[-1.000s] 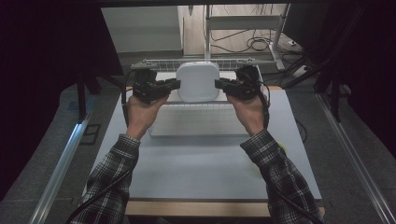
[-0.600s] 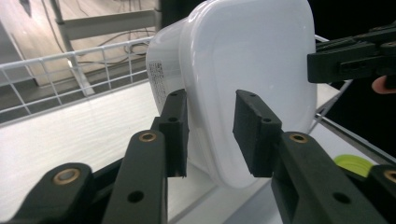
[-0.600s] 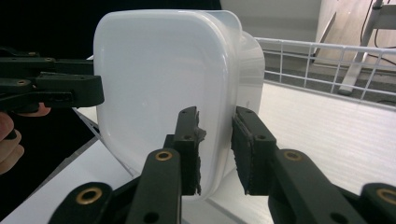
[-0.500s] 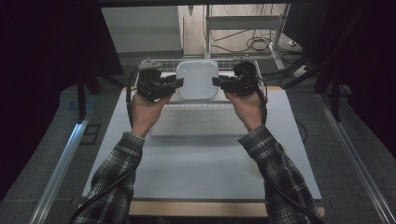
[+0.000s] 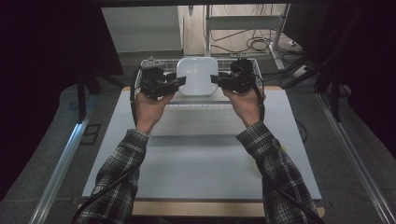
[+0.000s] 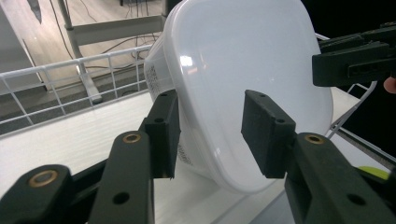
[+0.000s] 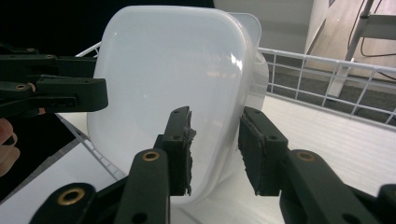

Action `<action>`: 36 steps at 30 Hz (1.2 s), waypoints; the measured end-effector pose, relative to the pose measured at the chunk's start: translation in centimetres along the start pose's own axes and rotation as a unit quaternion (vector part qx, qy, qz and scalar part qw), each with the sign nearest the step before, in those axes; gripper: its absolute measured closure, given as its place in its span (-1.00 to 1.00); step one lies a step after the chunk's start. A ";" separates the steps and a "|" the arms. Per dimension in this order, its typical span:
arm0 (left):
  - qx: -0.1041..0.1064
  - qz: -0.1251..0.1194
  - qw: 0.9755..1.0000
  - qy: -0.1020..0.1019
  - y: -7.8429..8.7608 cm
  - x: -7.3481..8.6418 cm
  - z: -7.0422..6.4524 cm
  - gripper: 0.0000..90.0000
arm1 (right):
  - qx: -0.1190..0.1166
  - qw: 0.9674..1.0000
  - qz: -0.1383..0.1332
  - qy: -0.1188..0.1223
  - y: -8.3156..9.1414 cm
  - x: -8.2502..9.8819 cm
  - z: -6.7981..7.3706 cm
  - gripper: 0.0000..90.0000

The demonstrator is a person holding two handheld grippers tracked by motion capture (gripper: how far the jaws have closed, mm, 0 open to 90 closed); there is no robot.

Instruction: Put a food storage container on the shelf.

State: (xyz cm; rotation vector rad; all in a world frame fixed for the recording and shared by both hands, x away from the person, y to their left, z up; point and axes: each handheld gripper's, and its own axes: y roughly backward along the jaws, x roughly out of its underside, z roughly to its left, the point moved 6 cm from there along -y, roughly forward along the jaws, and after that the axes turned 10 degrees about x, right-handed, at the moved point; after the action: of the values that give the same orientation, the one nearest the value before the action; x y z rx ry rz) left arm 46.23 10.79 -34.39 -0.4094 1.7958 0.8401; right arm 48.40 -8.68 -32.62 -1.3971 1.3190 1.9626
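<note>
Standing tilted on its edge inside a white wire basket (image 5: 148, 65) at the far side of the table, a white translucent plastic container (image 5: 197, 76) leans with its broad face toward the person. The left gripper (image 5: 180, 82) and the right gripper (image 5: 215, 78) flank its two side edges. Both pairs of jaws have just been opening; each now stands partly apart, the container's rim between the pads (image 6: 161, 133) with visible gaps, so neither clamps it.
</note>
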 end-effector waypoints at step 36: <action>-0.005 -0.004 1.000 0.015 -1.8 -1.1 1.4 -0.03 | 0.027 1.000 -0.010 -0.002 -2.2 -0.8 -0.9 0.26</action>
State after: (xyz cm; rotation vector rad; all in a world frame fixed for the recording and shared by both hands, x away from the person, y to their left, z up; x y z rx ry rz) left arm 48.74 10.44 -34.27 -0.4367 1.8166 0.8422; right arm 50.86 -8.26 -32.94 -1.3745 1.3406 1.9017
